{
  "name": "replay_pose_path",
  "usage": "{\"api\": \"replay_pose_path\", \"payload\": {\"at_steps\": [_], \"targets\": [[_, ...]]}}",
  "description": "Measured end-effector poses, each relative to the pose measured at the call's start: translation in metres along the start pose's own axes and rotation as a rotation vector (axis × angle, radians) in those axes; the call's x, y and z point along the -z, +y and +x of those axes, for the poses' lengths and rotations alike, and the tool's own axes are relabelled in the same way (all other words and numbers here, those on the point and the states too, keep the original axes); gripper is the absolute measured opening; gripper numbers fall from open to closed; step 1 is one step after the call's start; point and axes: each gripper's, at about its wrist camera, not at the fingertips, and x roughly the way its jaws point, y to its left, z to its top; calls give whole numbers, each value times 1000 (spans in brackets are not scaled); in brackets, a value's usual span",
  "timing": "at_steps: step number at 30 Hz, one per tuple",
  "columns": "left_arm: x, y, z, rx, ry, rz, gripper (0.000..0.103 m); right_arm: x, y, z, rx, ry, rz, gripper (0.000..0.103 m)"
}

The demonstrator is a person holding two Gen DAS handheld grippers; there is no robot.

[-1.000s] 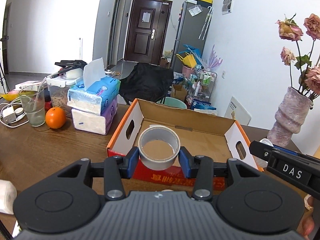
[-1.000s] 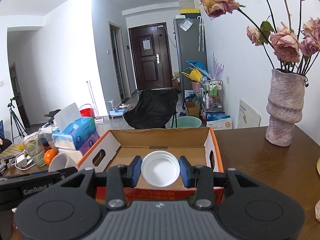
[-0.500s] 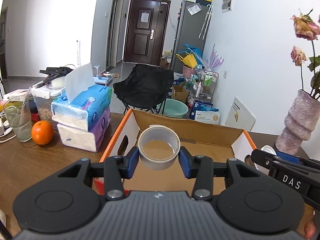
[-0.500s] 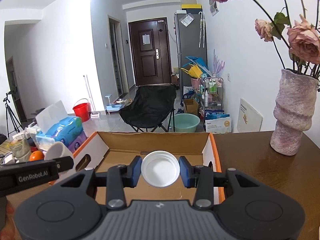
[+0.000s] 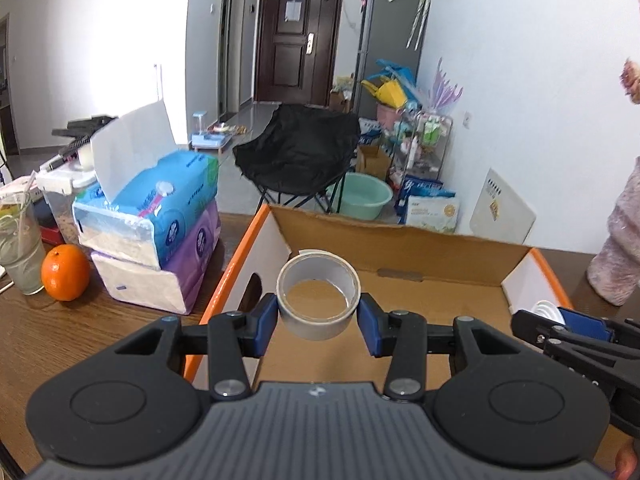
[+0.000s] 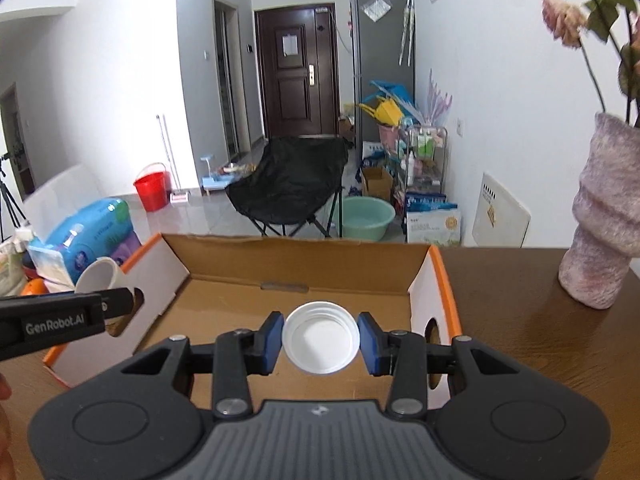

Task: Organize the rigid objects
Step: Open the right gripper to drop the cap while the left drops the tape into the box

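The table [image 5: 100, 336] carries everything, and the box [image 5: 400, 240] on it now fills the middle of both views. A second ago I saw its near red wall in front of my grippers; now that wall has gone below the frame, so both tools have come forward and stand over the open box. For the task this means the carrying is almost done, I judge, and letting go is the next thing.

At 9 o'clock from the box the tissue packs [image 5: 160, 216] and the orange [image 5: 65, 272] lie on the table; at 3 o'clock stands the vase [image 6: 600, 216].

My left gripper [image 5: 318, 322] is clenched on the tape roll [image 5: 319, 300], which hangs above the box floor on its left side. My right gripper [image 6: 321, 344] is clenched on the white lid [image 6: 321, 342], above the floor near the right wall. Neither thing touches the cardboard yet, as far as I can see.
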Motion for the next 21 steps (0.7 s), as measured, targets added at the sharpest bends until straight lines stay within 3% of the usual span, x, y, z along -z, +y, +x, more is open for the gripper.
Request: {"api": "replay_pose_path", "payload": {"at_steps": [10,12,13,14,15,16,17,18,21], "targets": [[7,2,23,-20,39,20,45,10,-3,18,2,-10,7,39],[7,2,21,-19,42,19,54,9,-5,20,-3,-2,-1,39],[7,2,20,-15,34,22,65,9,-4,21,-1,-1,-3,45],[6,2,17,-19,24,26,72,9,-4,20,5,0,-2,62],[6,1,15,-29,16,26,85,9,-4,19,12,-6,-3,72],[6,2,13,-37,2,20,92,8,-3,18,20,-15,-7,88],[5,3,10,-40,-8,12,94,8,-3,16,31,-24,-9,95],[5,5,9,-40,-12,0,99,7,-2,13,38,-34,-7,97],[2,8,6,-41,-20,-19,102,6,-3,10,41,-39,4,103]]}}
